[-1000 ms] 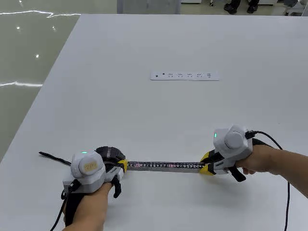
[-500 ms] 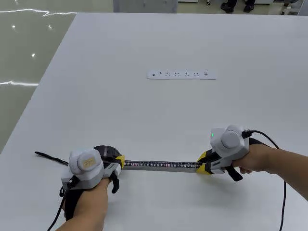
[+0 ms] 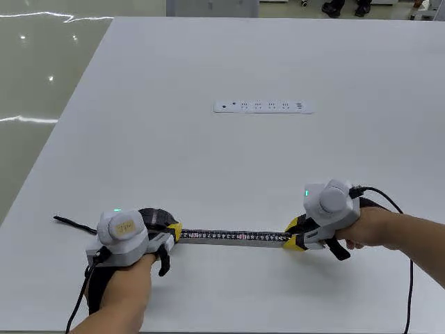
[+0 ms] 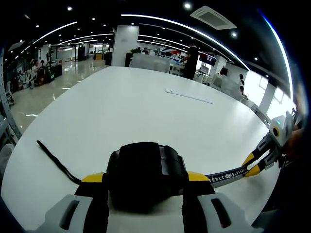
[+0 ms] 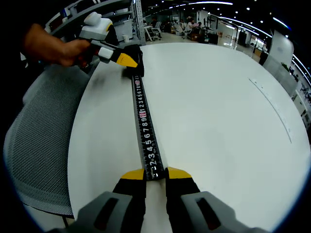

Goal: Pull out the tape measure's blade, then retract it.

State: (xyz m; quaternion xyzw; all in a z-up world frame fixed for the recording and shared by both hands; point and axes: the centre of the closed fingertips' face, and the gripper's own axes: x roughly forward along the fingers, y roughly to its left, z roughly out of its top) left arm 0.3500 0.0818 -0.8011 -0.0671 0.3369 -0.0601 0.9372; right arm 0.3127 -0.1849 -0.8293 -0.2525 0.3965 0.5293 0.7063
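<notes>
A black tape measure case (image 4: pixel 146 174) sits on the white table, held between the yellow-tipped jaws of my left gripper (image 4: pixel 146 180), which is shut on it. In the head view the case (image 3: pixel 157 220) lies at the lower left by the left gripper (image 3: pixel 167 236). Its blade (image 3: pixel 233 236) runs out flat to the right. My right gripper (image 3: pixel 292 235) is shut on the blade's end. The right gripper view has the dark numbered blade (image 5: pixel 145 127) running from the right gripper (image 5: pixel 154 173) to the case (image 5: pixel 134 64). A black wrist strap (image 4: pixel 56 162) trails from the case.
A white power strip (image 3: pixel 263 107) lies flat at mid-table, well beyond the blade. The table's left edge (image 3: pixel 42 167) drops to a glossy floor. A black cable (image 3: pixel 410 271) trails from the right gripper. A grey mesh chair back (image 5: pixel 41 145) stands by the table's near edge.
The span of blade between the two grippers has shortened slightly, as the right gripper has come a little closer to the case. Both grips are unchanged.
</notes>
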